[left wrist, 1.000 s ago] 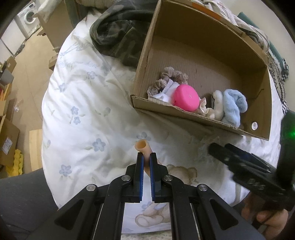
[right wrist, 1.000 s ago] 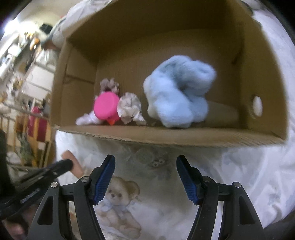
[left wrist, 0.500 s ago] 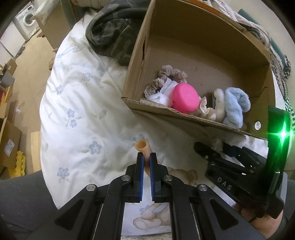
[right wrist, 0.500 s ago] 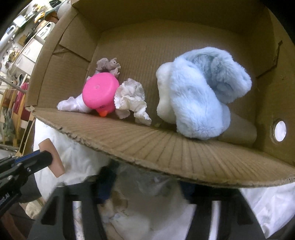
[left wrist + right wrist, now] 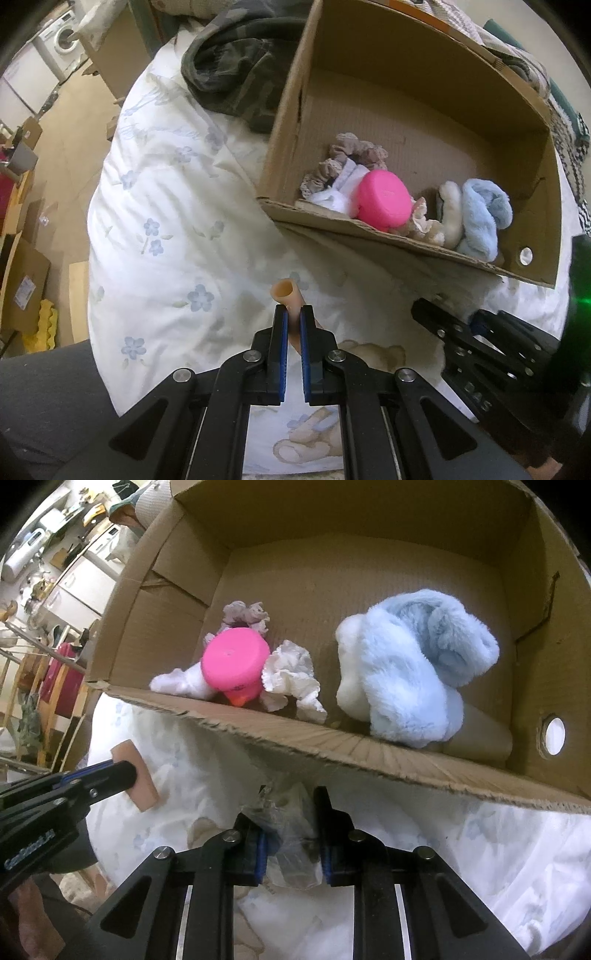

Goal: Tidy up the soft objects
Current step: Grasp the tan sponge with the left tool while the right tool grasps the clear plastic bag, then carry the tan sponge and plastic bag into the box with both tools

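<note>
My left gripper (image 5: 292, 314) is shut on a beige soft sponge piece (image 5: 286, 291), held above the white bedspread; it also shows in the right wrist view (image 5: 136, 775). My right gripper (image 5: 288, 808) is shut on a crumpled clear plastic packet (image 5: 290, 834), just below the cardboard box's front flap (image 5: 332, 746). The cardboard box (image 5: 424, 92) holds a blue fluffy plush (image 5: 417, 664), a pink round object (image 5: 234, 664), white frilly scrunchies (image 5: 291, 675) and beige scrunchies (image 5: 351, 151).
A white floral bedspread with teddy prints (image 5: 166, 221) covers the bed. A camouflage garment (image 5: 236, 62) lies left of the box. Cardboard boxes (image 5: 22, 280) and a washing machine (image 5: 59, 37) stand on the floor at left.
My right gripper moved toward the box front and closed from open onto the clear plastic packet. My left gripper has kept hold of the beige sponge piece, shifting little.
</note>
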The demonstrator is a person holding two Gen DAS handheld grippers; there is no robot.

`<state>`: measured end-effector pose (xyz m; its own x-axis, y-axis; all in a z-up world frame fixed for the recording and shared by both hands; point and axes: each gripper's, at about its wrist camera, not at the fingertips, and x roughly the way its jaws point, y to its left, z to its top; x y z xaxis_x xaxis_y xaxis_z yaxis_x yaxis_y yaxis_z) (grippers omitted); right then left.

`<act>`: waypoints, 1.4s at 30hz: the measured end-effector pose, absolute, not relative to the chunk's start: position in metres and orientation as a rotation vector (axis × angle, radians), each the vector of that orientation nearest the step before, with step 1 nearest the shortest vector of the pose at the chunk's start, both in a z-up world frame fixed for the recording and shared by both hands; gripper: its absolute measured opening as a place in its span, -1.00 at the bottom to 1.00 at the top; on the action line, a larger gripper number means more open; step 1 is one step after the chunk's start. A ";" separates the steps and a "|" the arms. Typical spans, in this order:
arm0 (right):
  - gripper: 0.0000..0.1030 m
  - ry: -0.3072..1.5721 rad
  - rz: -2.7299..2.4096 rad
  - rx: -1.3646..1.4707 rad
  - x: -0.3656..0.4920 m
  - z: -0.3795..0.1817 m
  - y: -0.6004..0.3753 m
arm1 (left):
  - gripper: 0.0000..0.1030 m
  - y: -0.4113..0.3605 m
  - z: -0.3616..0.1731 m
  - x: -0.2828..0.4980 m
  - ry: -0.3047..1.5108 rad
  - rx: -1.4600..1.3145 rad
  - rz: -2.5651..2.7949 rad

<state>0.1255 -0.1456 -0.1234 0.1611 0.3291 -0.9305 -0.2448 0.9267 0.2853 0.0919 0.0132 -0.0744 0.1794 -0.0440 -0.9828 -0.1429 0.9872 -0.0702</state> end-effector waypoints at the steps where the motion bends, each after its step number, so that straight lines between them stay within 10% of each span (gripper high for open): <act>1: -0.54 1.346 0.416 0.080 0.124 -0.122 -0.145 | -0.88 0.014 -0.075 0.092 1.389 -0.157 0.075; 28: -0.56 0.989 0.519 0.260 0.120 0.020 -0.207 | -0.88 0.009 0.034 0.103 1.063 -0.053 0.006; 42: -0.56 1.018 0.385 0.316 0.163 -0.020 -0.236 | -0.88 -0.014 0.023 0.171 1.008 -0.029 -0.069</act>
